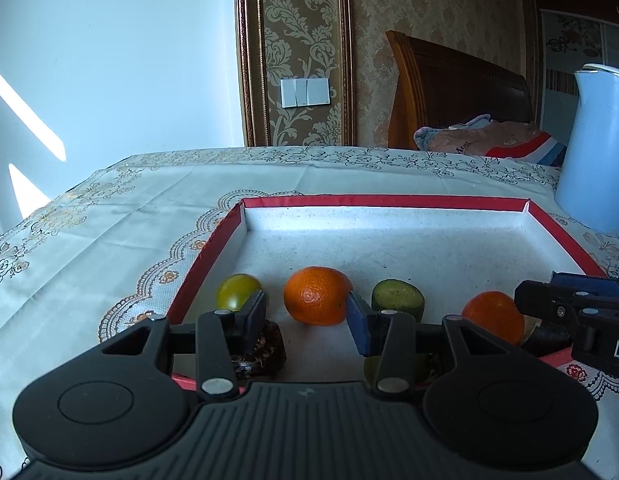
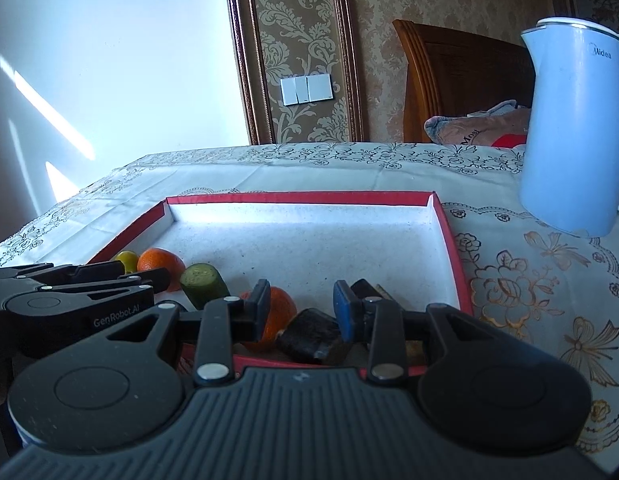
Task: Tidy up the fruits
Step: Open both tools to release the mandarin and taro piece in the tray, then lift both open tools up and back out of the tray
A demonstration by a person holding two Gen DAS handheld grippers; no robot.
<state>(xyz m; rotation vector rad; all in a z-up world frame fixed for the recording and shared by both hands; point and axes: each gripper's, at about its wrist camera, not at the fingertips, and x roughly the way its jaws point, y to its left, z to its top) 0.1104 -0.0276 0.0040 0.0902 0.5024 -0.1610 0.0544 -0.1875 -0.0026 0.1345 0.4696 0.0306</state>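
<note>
A row of fruit lies along the near side of a shallow red-rimmed cardboard tray with a white speckled floor [image 1: 389,204]: a round yellow-green citrus fruit [image 1: 238,291] by the left wall, a bright orange mandarin [image 1: 316,295], a stubby dark green cut cucumber piece [image 1: 397,299] and a second orange mandarin [image 1: 494,316] further right. A dark brown, blocky fruit piece [image 2: 309,334] sits beside that second mandarin near the front rim.

The left gripper [image 1: 307,318] hovers low over the front edge, its jaws spread apart and empty, the first mandarin just beyond the gap. The right gripper [image 2: 301,306] is likewise released, jaws apart, with the brown piece and second mandarin between and below its fingers; contact cannot be told.

The tray rests on a cream, floral embroidered tablecloth [image 1: 109,216]. A pale blue electric kettle [image 2: 573,128] stands beyond the tray's right corner
</note>
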